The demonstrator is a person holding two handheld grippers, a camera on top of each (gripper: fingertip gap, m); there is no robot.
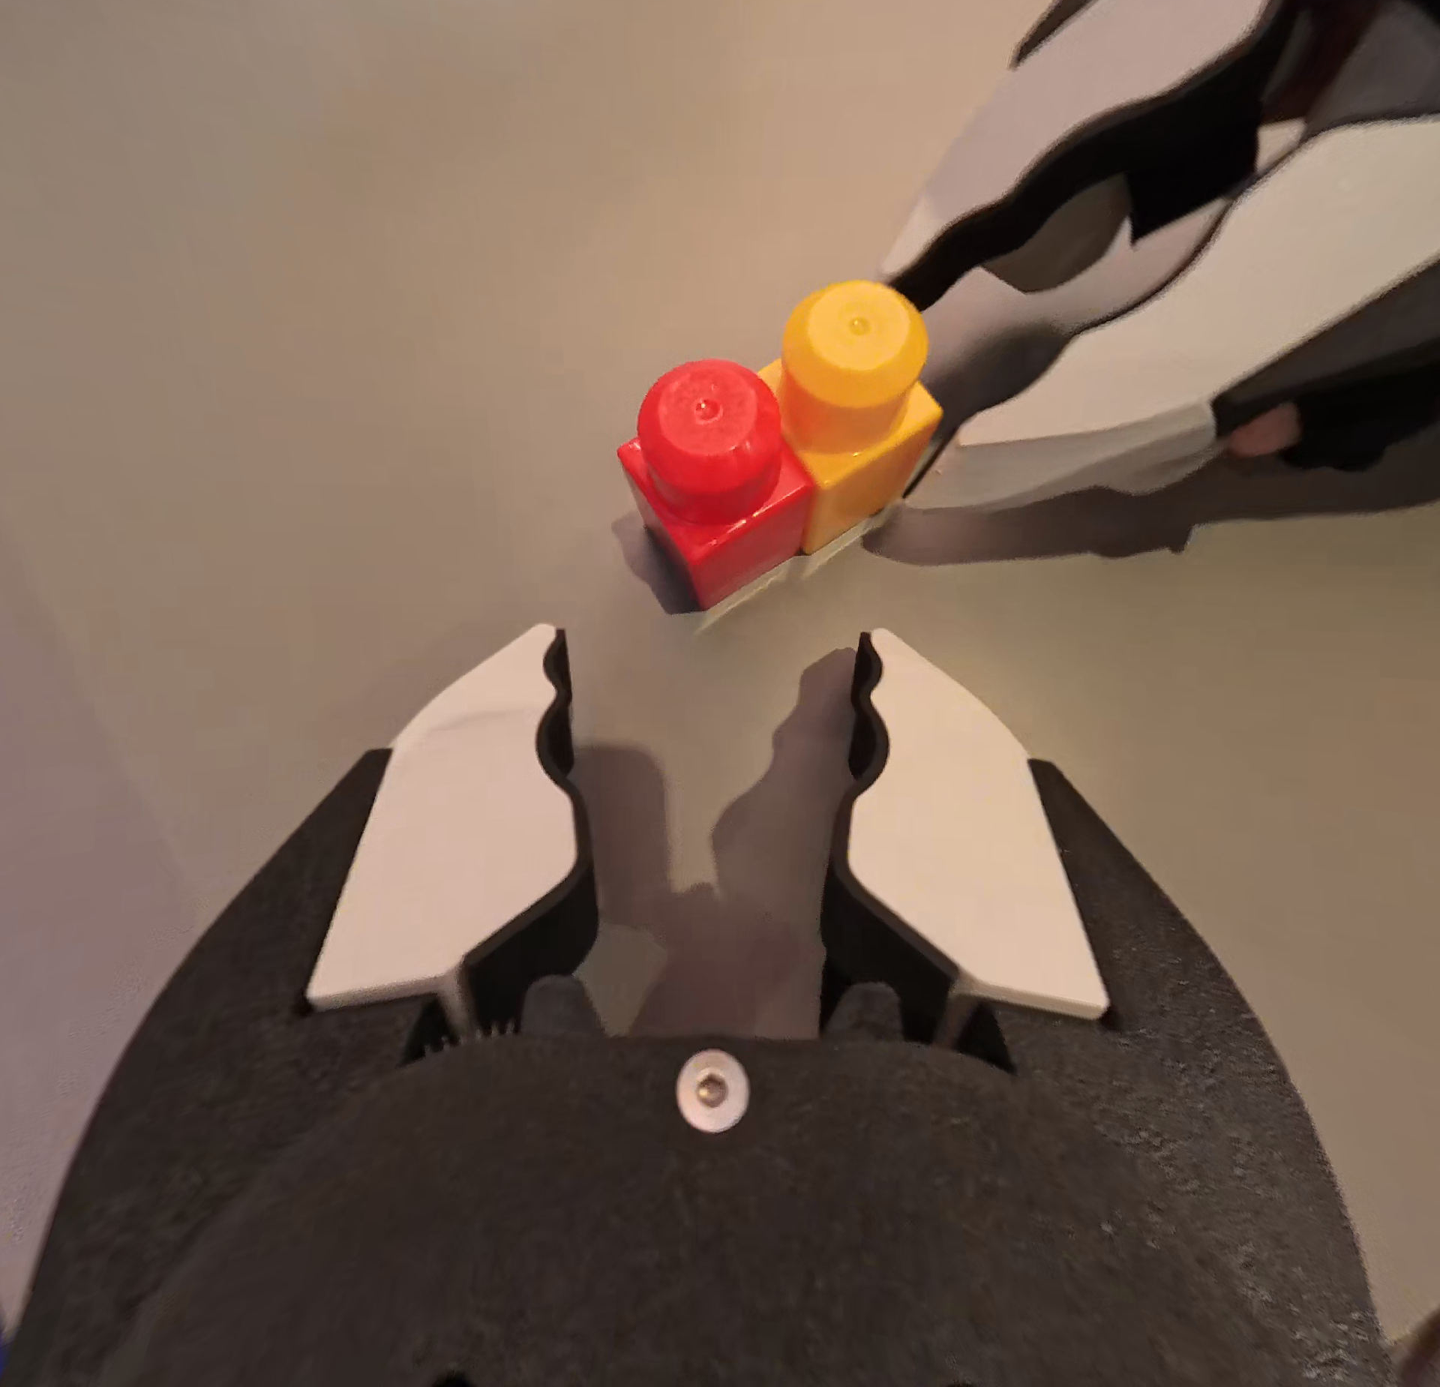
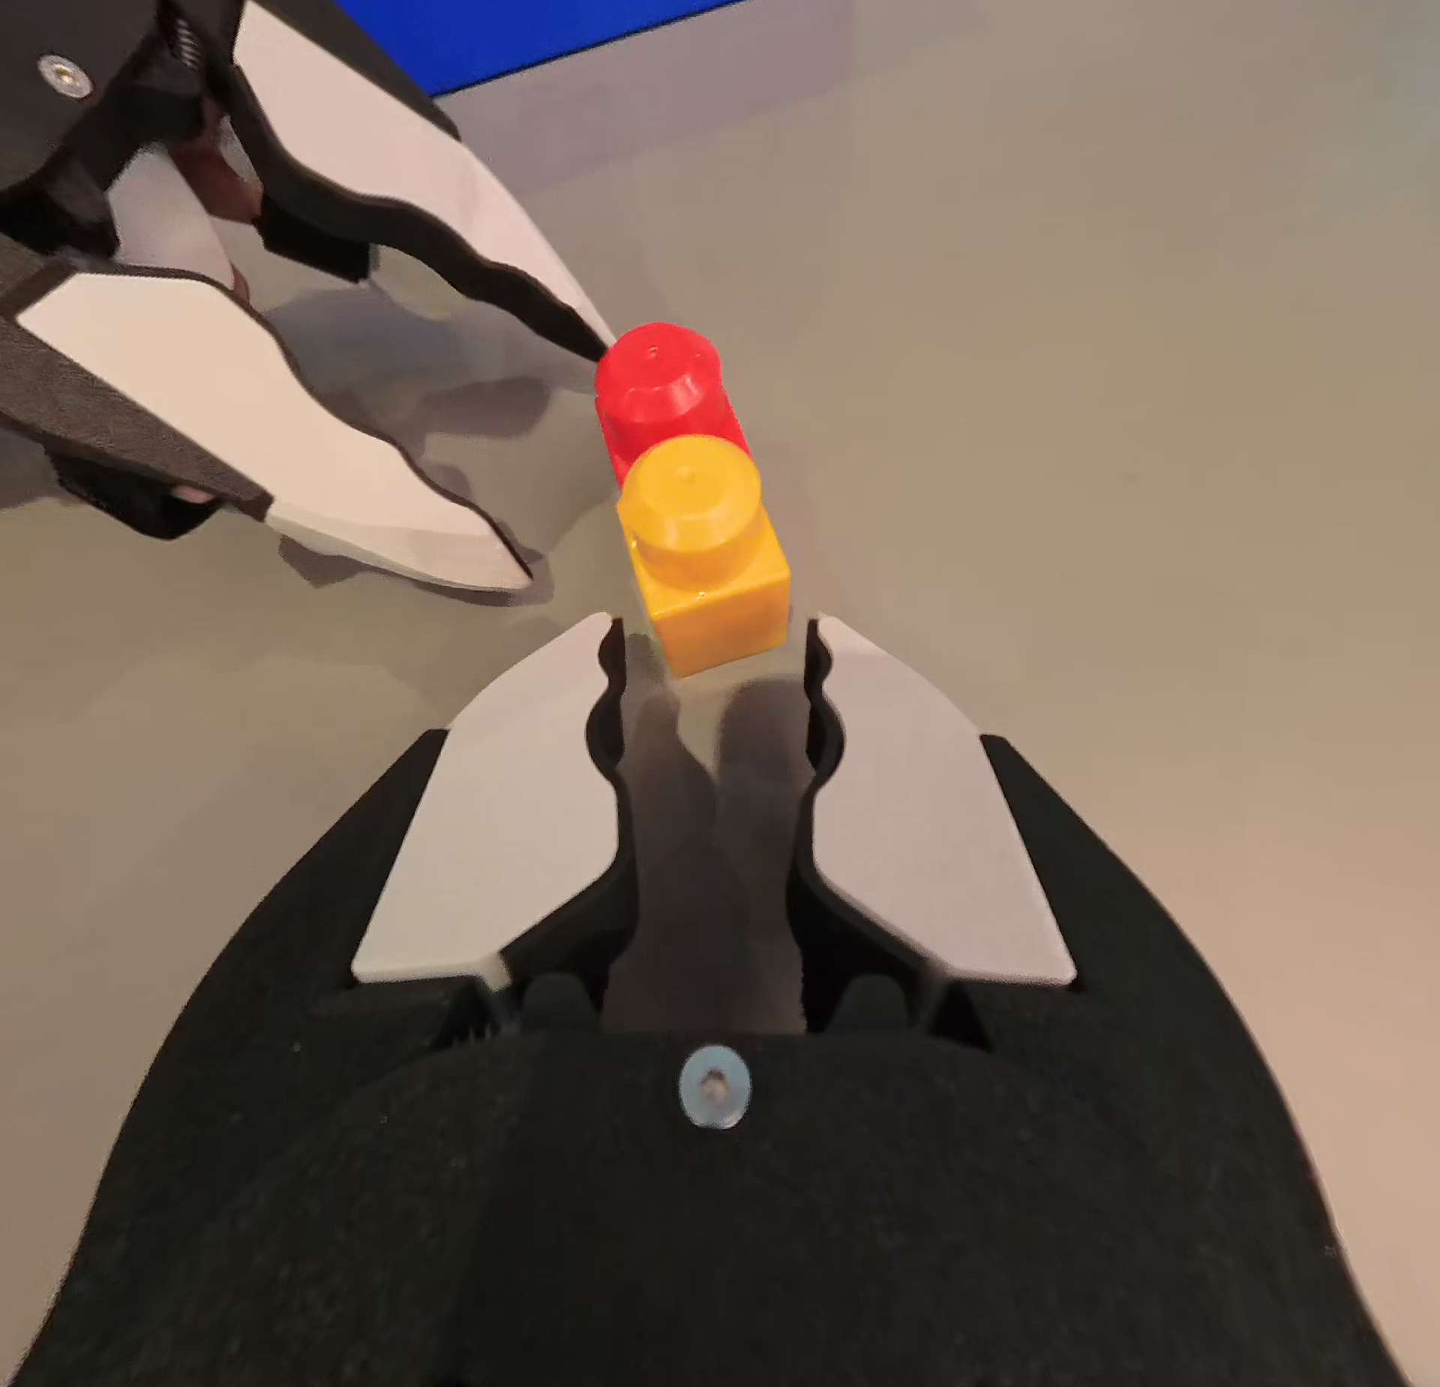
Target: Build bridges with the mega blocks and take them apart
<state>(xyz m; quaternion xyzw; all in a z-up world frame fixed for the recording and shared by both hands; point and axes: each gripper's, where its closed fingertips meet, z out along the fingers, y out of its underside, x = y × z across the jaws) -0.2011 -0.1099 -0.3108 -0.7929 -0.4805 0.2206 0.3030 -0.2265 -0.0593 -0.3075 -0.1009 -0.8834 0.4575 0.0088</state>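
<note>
Left wrist view: your left gripper is spread wide with nothing between its fingers, hanging just short of the red block. That block stands upright on the counter, pressed side by side against the yellow block. Past them your right gripper comes in from the upper right, its fingers reaching either side of the yellow one. Whether they actually touch it, I can't tell from here. There's a thin pale strip along the base of the blocks that I can't make out.

Right wrist view: same pair from the other end, yellow block nearest, red block right behind it. Your right gripper is parted about a block's width, and the yellow block sits just ahead of the tips, not gripped. One finger tip of the left gripper sits right by the red block's stud, touching or nearly so. A blue panel runs along the far edge.

My guess is you're either setting two bridge piers or splitting them up. No span block is in sight. Next you'd want each gripper to slide around its own block and close squarely on the flat sides, not the round stud.
</note>
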